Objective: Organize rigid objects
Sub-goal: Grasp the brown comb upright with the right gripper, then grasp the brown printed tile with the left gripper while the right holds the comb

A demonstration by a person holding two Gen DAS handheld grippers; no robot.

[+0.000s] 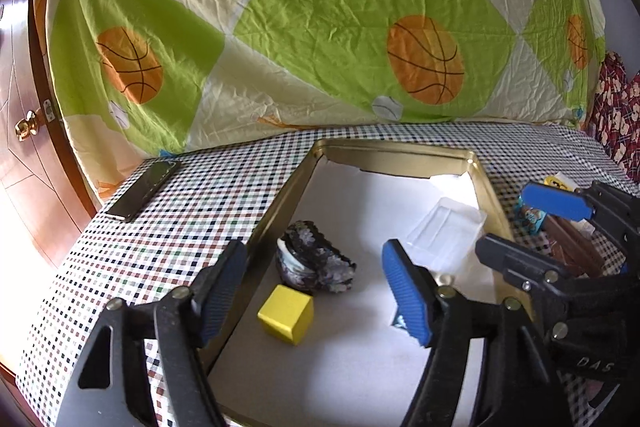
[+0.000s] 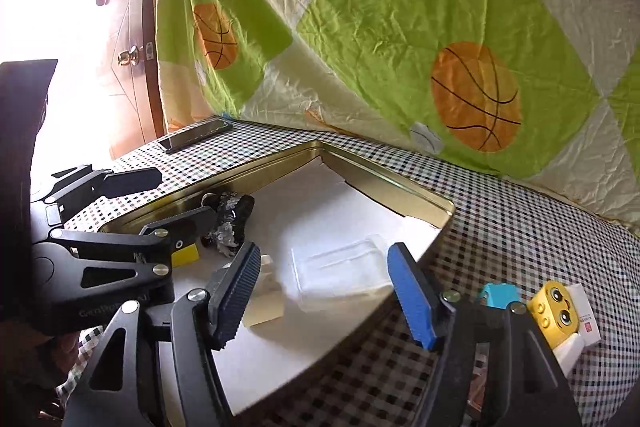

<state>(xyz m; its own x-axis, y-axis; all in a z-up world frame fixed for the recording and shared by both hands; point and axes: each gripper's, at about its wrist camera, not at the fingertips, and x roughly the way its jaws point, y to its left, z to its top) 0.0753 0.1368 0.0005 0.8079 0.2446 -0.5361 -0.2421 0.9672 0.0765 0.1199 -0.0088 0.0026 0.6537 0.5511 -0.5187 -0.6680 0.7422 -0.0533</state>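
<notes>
Left gripper [image 1: 316,291]: fingers wide apart, nothing between the pads. Ahead of and between its fingertips, a yellow cube [image 1: 286,314] on the white liner of a gold tin tray [image 1: 276,203]. Just beyond the cube, touching or nearly so, a dark floral-patterned piece [image 1: 314,269].

Right gripper [image 2: 326,293]: fingers wide apart, gripping nothing. Between and ahead of them, a clear plastic lid [image 2: 340,267] lying flat in the tray; a small clear block [image 2: 266,301] beside the left finger.

Outside the right finger, on the checked table [image 2: 520,219]: a yellow toy block with eyes [image 2: 554,311], a teal piece [image 2: 500,295], a white box [image 2: 588,315].

Beyond the left finger, at the far table edge: a dark phone [image 2: 196,139].
</notes>
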